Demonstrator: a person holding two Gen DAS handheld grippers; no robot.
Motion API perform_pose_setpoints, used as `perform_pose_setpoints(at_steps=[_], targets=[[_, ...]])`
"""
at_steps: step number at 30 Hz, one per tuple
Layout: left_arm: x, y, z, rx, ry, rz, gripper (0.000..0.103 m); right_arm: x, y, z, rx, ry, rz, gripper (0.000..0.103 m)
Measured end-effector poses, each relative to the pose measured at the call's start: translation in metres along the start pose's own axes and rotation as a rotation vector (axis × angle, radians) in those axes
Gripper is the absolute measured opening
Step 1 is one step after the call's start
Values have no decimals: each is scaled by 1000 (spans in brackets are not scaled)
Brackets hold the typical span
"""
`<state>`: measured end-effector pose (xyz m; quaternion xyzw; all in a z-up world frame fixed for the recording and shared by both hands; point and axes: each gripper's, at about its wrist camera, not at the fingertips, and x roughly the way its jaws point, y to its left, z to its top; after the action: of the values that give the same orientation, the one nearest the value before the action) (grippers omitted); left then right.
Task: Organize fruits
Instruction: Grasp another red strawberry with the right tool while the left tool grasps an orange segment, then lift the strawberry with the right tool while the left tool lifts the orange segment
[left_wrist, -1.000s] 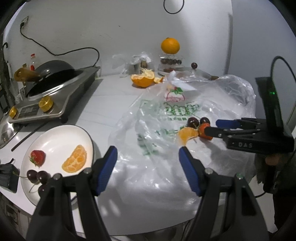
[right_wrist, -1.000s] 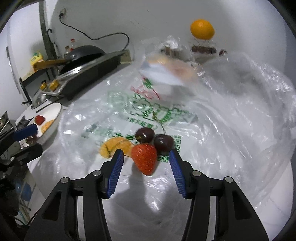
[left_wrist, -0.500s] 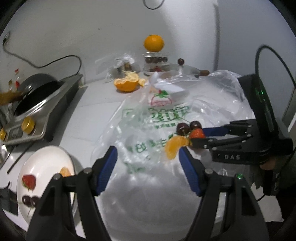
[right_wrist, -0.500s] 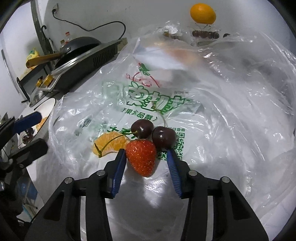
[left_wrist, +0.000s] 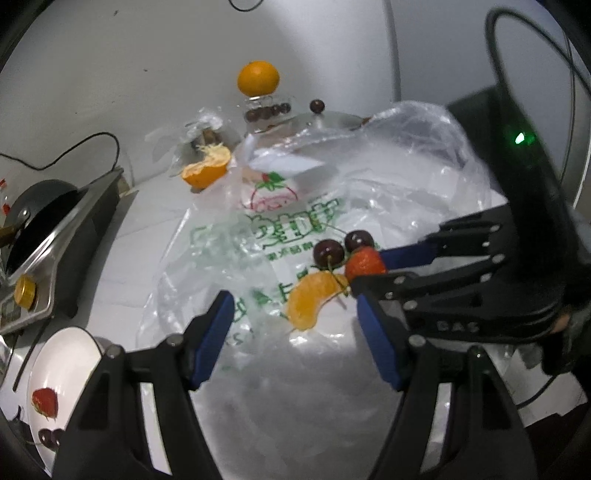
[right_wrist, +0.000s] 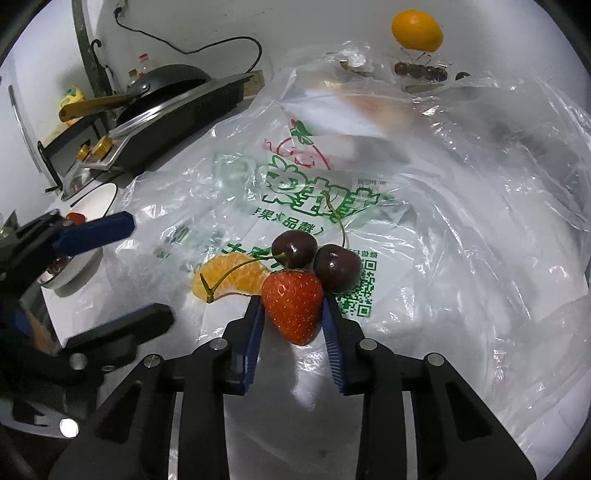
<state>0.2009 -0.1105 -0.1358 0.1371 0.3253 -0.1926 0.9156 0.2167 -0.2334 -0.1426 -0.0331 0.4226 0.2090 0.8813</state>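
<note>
Left wrist view: the left gripper hangs with its blue pads apart and nothing between them, above a crumpled clear plastic bag printed in green that covers much of the white worktop. Just ahead of it an orange segment lies on the bag, its curved long axis running from lower left to upper right. The right gripper reaches in from the right, its jaws having just closed on a strawberry. Two dark cherries sit touching the berry's far side. At lower left a white plate carries a second strawberry and more cherries. Further back are a half orange and a whole orange perched on a glass stand.

Right wrist view: the right gripper has its pads pressed to both sides of the strawberry, whose long axis runs toward the camera, tip nearest and broad shoulder away. The cherries touch its shoulder; one long stem arches left over the orange segment, which lies just beside the berry. The left gripper shows at the left edge, parted, near the plate. A black pan sits on a stove behind.
</note>
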Motion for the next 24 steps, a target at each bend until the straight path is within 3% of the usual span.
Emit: perform_pose_setpoints(at_steps=[7,12,16,24], targets=[[21,-11,8,52,42,-18,69,-24,-18,2,14,-50,26,33],[37,-19,12,144,93,-11,69,-33,-29,3,36,-79,40,33],[51,-17,11,186,147,-23,54,-35,-36,0,59,-96,59,33],[66,-7,17,190,171,-80,49,-32,-43,-3,90,-106,77,33]])
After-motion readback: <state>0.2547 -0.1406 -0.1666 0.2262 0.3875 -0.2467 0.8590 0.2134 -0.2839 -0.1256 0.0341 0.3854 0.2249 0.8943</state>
